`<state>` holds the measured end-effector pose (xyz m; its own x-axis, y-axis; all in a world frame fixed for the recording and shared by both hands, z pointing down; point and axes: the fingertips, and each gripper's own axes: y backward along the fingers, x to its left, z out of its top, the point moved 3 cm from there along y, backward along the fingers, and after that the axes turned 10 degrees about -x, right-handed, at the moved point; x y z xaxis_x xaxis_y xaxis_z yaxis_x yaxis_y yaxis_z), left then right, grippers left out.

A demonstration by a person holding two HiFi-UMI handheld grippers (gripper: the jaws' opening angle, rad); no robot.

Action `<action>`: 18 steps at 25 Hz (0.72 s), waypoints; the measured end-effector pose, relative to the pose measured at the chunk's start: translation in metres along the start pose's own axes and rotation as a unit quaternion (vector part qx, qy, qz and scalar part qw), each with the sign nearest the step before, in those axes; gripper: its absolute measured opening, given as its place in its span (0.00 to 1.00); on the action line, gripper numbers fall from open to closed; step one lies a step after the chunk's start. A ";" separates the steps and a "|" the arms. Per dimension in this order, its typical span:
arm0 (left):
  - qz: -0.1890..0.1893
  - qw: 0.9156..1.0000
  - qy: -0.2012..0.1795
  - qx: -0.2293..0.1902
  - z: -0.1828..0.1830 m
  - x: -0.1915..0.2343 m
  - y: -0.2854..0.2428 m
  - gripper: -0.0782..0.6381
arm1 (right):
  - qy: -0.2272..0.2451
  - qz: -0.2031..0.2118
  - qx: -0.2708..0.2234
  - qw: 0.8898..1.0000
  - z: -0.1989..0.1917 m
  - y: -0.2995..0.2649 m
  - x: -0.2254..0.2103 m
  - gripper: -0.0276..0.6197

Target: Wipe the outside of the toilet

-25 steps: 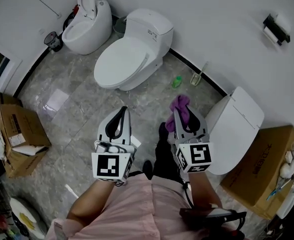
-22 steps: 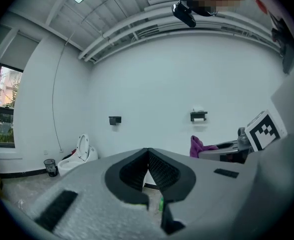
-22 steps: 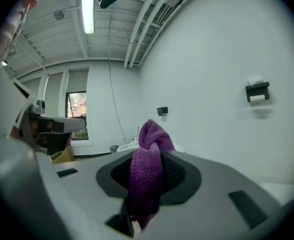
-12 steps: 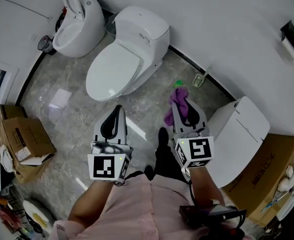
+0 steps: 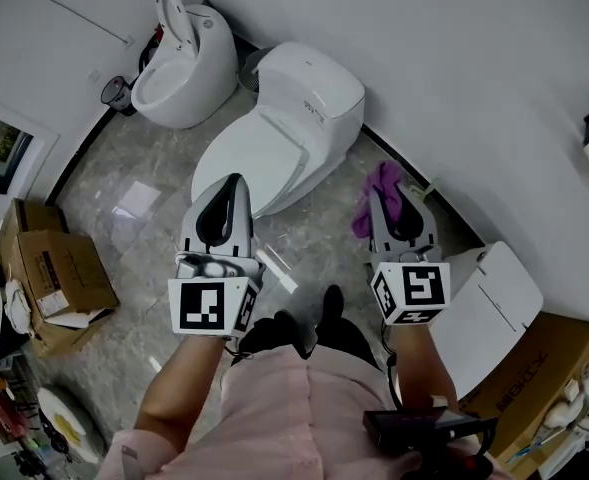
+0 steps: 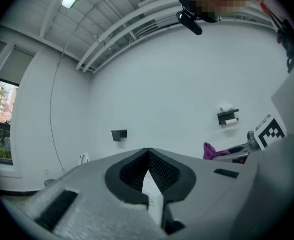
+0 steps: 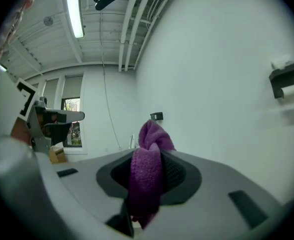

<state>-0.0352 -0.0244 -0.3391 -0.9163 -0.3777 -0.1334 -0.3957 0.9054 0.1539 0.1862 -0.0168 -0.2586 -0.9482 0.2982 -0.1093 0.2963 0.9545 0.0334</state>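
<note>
Toilet: white, one-piece, tank against the wall, lid down. In the head view it stands on the grey marbled floor, ahead of both grippers.

Left gripper: tips show against the front edge of the toilet lid in the head view. I can't tell whether they touch it. In the left gripper view the ribbed pads meet at the tip, jaws closed together with nothing clamped between them. The view points up at a bare white wall and ceiling.

Right gripper: held to the right of the toilet, apart from it and near the wall base. Its jaws are clamped on a purple cloth. The cloth is bunched, with a knob of it standing up past the tips and a tail hanging below. In the head view the cloth spills off the left side of the jaws.

Other items:
- second toilet at upper left, seat raised, with a small dark bin beside it
- third toilet at right, lid closed
- cardboard box at left
- another cardboard box at lower right
- wall-mounted paper holder
</note>
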 end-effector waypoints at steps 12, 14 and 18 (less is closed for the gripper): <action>-0.004 0.999 -0.006 -0.034 -0.040 0.043 -0.010 0.12 | 0.029 0.005 -0.013 0.999 -0.039 -0.039 0.012 0.20; -0.006 1.000 -0.002 -0.028 -0.061 0.044 -0.005 0.12 | 0.030 0.006 -0.007 1.000 -0.060 -0.043 0.015 0.19; -0.006 1.000 0.006 -0.012 -0.110 0.047 0.008 0.12 | 0.030 0.008 0.005 1.000 -0.110 -0.046 0.020 0.19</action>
<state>-0.0879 -0.0562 -0.2362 -0.9119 -0.3911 -0.1245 -0.4082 0.8958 0.1760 0.1406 -0.0544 -0.1536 -0.9484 0.3133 -0.0491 0.3125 0.9496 0.0244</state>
